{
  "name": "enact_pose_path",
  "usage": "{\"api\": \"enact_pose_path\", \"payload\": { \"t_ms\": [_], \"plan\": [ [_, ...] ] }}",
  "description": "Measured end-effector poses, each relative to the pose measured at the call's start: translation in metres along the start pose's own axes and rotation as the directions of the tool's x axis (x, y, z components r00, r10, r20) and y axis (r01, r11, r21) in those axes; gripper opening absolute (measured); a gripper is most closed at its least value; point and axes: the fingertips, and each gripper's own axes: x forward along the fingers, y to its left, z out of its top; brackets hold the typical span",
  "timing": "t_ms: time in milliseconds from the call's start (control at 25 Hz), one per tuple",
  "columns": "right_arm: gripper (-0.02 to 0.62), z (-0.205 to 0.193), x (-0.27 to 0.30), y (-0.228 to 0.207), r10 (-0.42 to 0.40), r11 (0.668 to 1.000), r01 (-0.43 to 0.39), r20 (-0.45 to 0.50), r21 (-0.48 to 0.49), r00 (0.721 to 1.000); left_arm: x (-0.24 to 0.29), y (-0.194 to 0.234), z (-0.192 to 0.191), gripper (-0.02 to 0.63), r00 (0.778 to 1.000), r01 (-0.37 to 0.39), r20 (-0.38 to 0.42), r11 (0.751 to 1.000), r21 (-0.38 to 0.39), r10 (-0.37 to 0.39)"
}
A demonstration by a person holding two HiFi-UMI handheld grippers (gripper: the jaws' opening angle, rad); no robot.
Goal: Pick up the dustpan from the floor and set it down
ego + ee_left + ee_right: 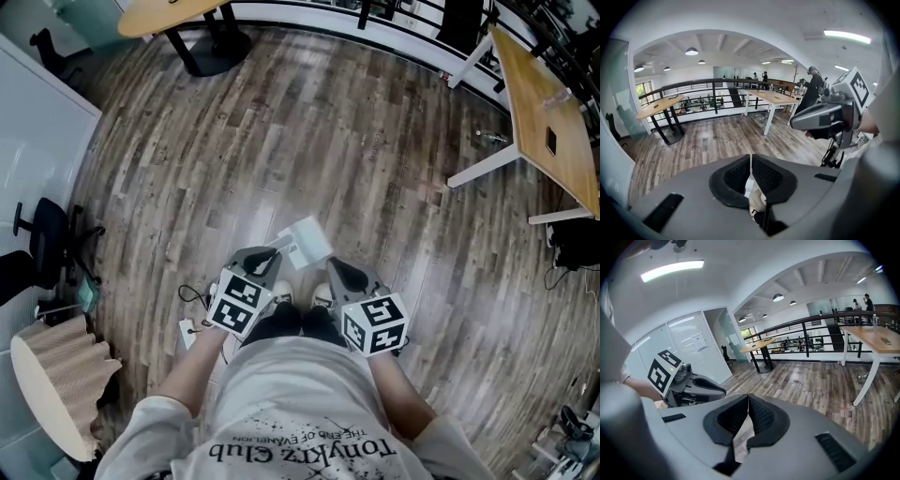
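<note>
1. Dustpan (306, 242) looks like light, stiff white plastic, probably a little slick; pinch it by a thin wall or the handle
2. Your left tongs (274, 254) are clamped shut on a thin white edge of it
3. It sits just far of your feet, between both tongs, seemingly clear of the floor (281, 141)
4. Your right tongs (335, 270) are closed on nothing, just right of it

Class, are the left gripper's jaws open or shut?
Shut on the dustpan: pads of the left gripper pinch a thin white edge; the head view shows it at the tips.
</note>
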Motion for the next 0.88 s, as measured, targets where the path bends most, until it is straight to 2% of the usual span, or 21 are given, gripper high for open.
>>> {"api": "enact_pose_path", "payload": {
  "t_ms": [240,360,480,640,880],
  "plan": [
    [0.025,0.003,-0.003,0.006,-0.001,0.998,0.001,-0.003,-0.057,1.0,-0.021,-0.018,0.002,0.025,0.999,0.013,0.039,0.995,-0.102,-0.009],
    [0.025,0.005,-0.006,0.009,-0.011,0.992,0.01,-0.008,-0.125,1.0,-0.029,-0.023,0.004,0.023,0.998,-0.008,0.065,0.99,-0.138,0.017],
    [0.025,0.01,-0.01,0.006,-0.026,0.988,0.026,0.002,-0.152,1.0,-0.034,-0.029,0.009,0.023,0.995,-0.018,0.097,0.985,-0.174,0.035],
    [0.025,0.016,-0.015,0.002,-0.061,0.988,0.063,0.023,-0.14,0.998,-0.038,-0.036,0.014,0.023,0.992,-0.012,0.117,0.982,-0.191,0.035],
    [0.025,0.012,-0.017,0.018,-0.007,0.99,0.01,0.021,-0.14,1.0,-0.046,-0.031,0.019,0.023,0.989,-0.016,0.144,0.981,-0.193,0.045]
  ]
}}
